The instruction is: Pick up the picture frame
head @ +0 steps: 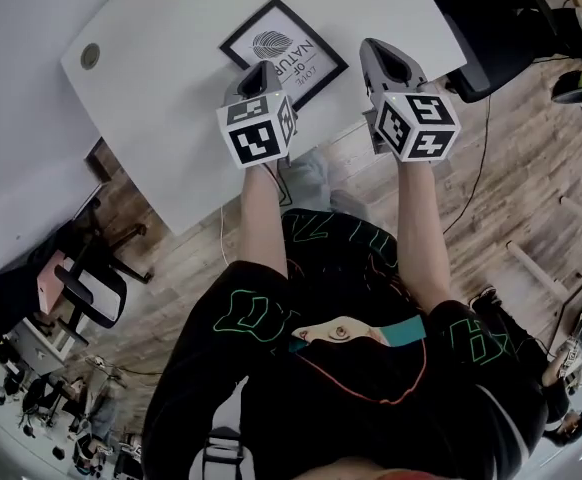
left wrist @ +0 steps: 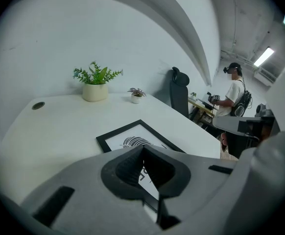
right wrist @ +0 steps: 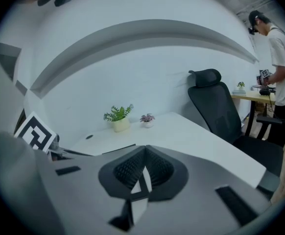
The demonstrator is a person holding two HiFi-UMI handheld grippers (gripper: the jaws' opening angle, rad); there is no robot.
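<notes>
The picture frame (head: 283, 51) is black with a white leaf print and lies flat on the white table (head: 161, 98). My left gripper (head: 254, 75) is shut and empty, its tip over the frame's near left side. In the left gripper view the picture frame (left wrist: 128, 140) lies just beyond the closed left gripper (left wrist: 143, 148). My right gripper (head: 391, 63) is also shut and empty, hovering just right of the frame near the table's edge. In the right gripper view only a dark edge of the picture frame (right wrist: 118, 148) shows past the right gripper (right wrist: 145, 149).
A potted green plant (left wrist: 94, 84) and a small plant (left wrist: 136, 94) stand at the table's far side, near a cable hole (left wrist: 38, 105). A black office chair (right wrist: 213, 106) stands by the table's right end. Another person (left wrist: 233, 92) stands at a desk beyond.
</notes>
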